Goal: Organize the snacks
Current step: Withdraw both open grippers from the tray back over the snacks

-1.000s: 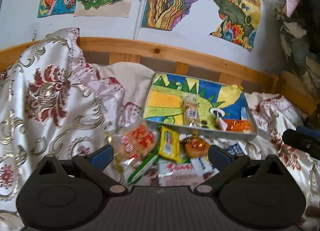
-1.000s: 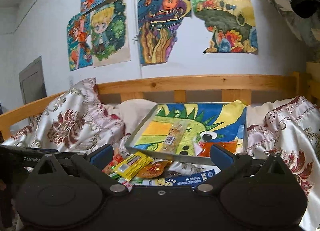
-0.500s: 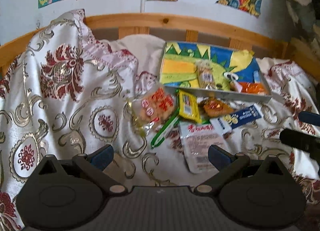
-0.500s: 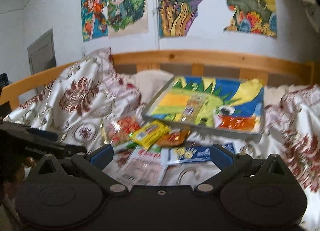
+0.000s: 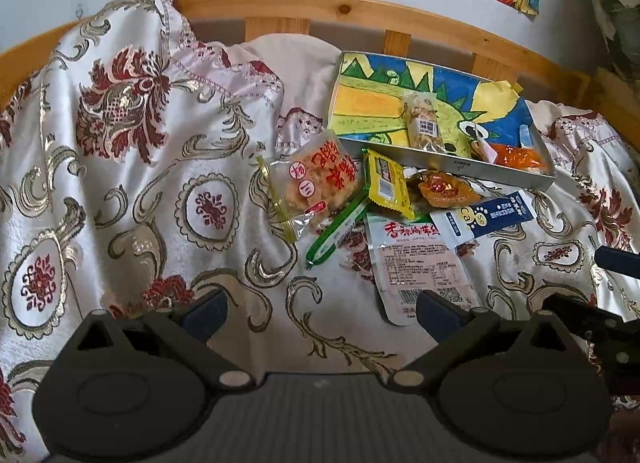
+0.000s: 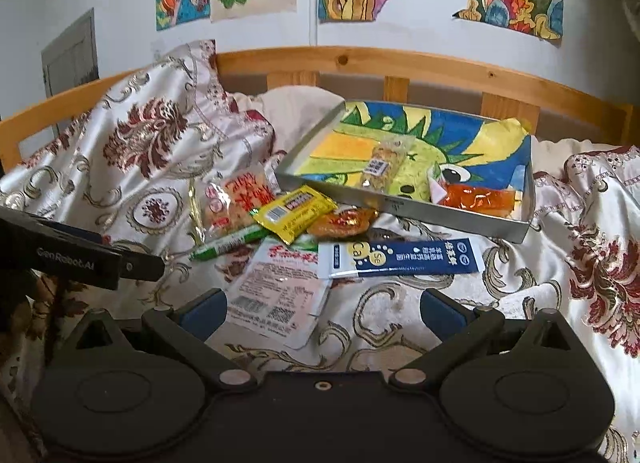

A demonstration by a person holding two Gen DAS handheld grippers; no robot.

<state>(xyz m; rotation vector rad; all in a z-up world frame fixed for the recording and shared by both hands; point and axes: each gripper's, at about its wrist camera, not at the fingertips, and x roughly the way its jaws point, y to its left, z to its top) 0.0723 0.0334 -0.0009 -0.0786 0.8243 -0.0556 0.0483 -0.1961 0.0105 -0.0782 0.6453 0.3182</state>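
A grey tray (image 5: 448,162) (image 6: 400,205) lined with a dinosaur drawing lies on the bed and holds a clear snack bar (image 5: 423,123) and an orange packet (image 5: 518,155). In front of it lies a pile of snacks: a red-lettered cracker bag (image 5: 316,183), a yellow packet (image 5: 386,183), a green stick (image 5: 336,233), a white pouch (image 5: 420,263) and a blue sachet (image 6: 400,259). My left gripper (image 5: 320,311) and right gripper (image 6: 322,309) are both open and empty, hovering near the white pouch.
A patterned satin bedspread (image 5: 120,143) covers the bed, bunched high at the left. A wooden bed rail (image 5: 280,7) runs behind the tray. Drawings hang on the wall. The other gripper shows at the right edge (image 5: 616,263) and at the left edge (image 6: 80,259).
Both grippers have drawn back and tilted down, so the snack pile and more bedspread now show in front of them. Nothing was picked up.
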